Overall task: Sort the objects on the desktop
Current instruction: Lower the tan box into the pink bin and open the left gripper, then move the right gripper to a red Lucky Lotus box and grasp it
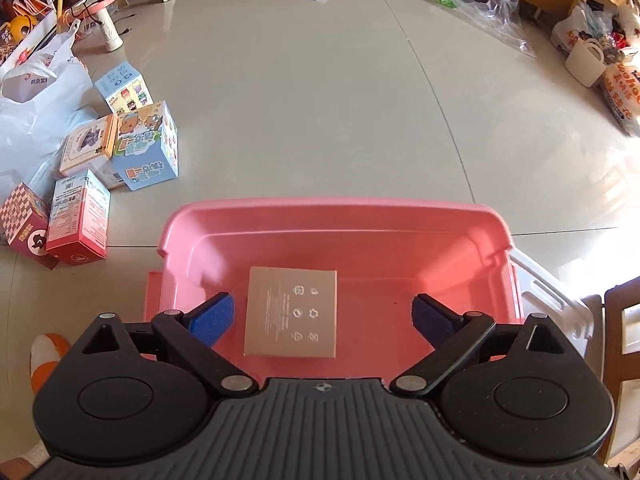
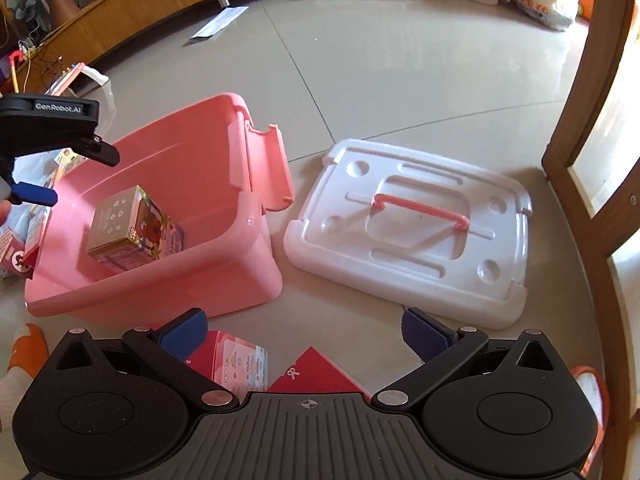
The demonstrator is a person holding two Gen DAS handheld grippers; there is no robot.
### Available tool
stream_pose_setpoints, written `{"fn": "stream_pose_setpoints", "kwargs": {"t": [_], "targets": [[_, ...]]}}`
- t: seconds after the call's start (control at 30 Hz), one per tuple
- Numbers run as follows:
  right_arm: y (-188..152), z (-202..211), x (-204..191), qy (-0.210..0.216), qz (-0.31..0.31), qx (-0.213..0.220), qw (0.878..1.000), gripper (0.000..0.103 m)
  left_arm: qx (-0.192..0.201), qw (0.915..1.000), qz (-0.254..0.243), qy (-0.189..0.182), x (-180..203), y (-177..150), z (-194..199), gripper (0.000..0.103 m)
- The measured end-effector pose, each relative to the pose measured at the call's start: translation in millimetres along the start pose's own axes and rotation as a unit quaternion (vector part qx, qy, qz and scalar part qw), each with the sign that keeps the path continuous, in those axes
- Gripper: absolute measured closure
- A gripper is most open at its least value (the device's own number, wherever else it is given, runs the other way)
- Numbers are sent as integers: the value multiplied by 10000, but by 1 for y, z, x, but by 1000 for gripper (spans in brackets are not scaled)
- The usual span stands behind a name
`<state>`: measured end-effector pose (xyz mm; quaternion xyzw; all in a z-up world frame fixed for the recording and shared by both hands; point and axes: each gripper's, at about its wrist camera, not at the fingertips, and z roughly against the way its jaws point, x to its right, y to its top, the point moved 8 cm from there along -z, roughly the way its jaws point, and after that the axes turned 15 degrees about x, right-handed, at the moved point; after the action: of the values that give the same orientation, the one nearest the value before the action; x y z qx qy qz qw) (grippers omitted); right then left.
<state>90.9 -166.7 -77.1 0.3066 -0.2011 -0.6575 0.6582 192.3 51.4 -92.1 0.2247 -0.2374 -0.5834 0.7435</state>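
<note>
The left gripper [image 1: 322,316] is hovering above the open pink plastic storage bin [image 1: 280,210] with its blue-padded jaws spread wide and gripping nothing; the small square cardboard box with a tan printed top face [image 1: 291,312] is sitting on the bin floor between and below the fingertips, apart from both pads. The right gripper [image 2: 304,334] is likewise standing wide open and empty, hanging low over the glossy tiled floor [image 2: 400,80] just in front of the bin, with a red-and-white printed carton [image 2: 236,358] and a flat red card-like packet [image 2: 316,372] lying beneath it, partly hidden by the gripper body. In the right wrist view the boxed item [image 2: 132,228] is resting near the middle of the bin, and the white moulded plastic lid with a pink handle [image 2: 408,224] is lying flat on the floor just beside the bin, apart from it. Further out, a cluster of colourful illustrated cartons [image 1: 120,148] is waiting on the floor near a white plastic bag [image 1: 36,92], well apart from the bin. Judged risks: the hinged pink latch flap [image 2: 268,168] on the bin rim is projecting outward, so a carried carton could be catching on it; an open jaw sweeping into the crowded cartons could be toppling neighbours; the smooth tiles may be letting the light bin or a half-gripped carton slide away under a sideways push.
</note>
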Motion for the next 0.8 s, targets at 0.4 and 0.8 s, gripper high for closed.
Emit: {"fn": "stream_pose_setpoints", "kwargs": {"t": [0.4,0.8], "targets": [[0,30,17,43,-97,-78,9999,0,-384,9991,-160,-6,10,-85,78,4],[-24,17,24,-267,-513,-462,9973,0,-887,9950,-438,129,6,-165,81,4]]}}
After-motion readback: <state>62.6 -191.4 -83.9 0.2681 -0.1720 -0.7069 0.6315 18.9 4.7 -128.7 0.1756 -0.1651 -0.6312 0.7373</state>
